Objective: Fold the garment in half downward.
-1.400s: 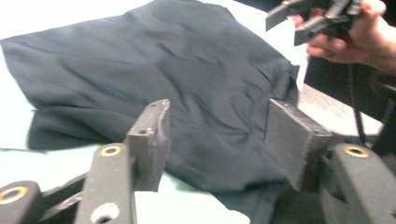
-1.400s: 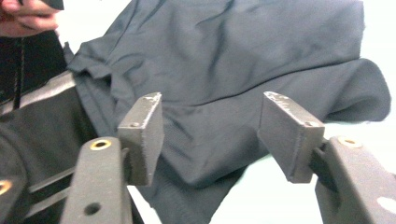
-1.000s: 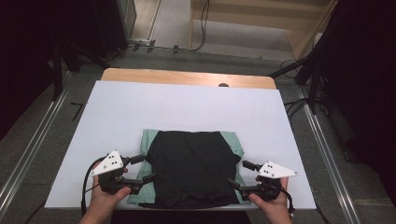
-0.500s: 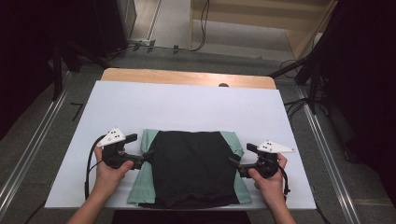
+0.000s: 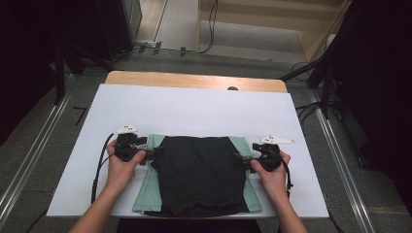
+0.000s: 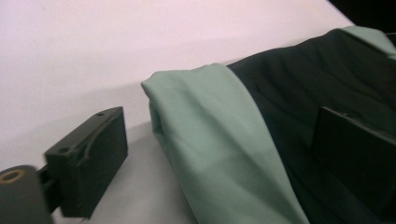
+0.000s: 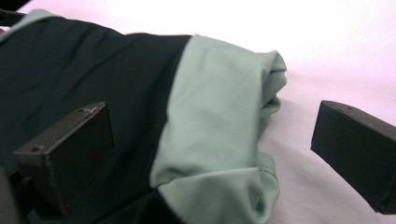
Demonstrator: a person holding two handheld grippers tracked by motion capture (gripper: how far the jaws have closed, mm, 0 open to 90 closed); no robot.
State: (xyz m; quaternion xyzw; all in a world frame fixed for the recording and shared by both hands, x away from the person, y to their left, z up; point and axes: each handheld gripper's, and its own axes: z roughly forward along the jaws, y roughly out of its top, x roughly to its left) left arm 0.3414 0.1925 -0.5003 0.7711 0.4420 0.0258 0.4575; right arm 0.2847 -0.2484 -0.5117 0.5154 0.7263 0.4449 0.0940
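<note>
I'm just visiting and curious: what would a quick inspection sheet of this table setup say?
Surface: white sheet over a wooden tabletop, bare apart from the garment.
Job's things: black and mint-green folded fabric garment, lying flat near the front edge.
Clutter: nothing seen.
Grippers: left gripper and right gripper at the garment's two side edges; each has its jaws open with a green fold between them, not pinched. The jaws have just been opening.
Cables: black cable trails from the left gripper; more cables on the floor beyond.
Surroundings: grey floor, dark stands.
</note>
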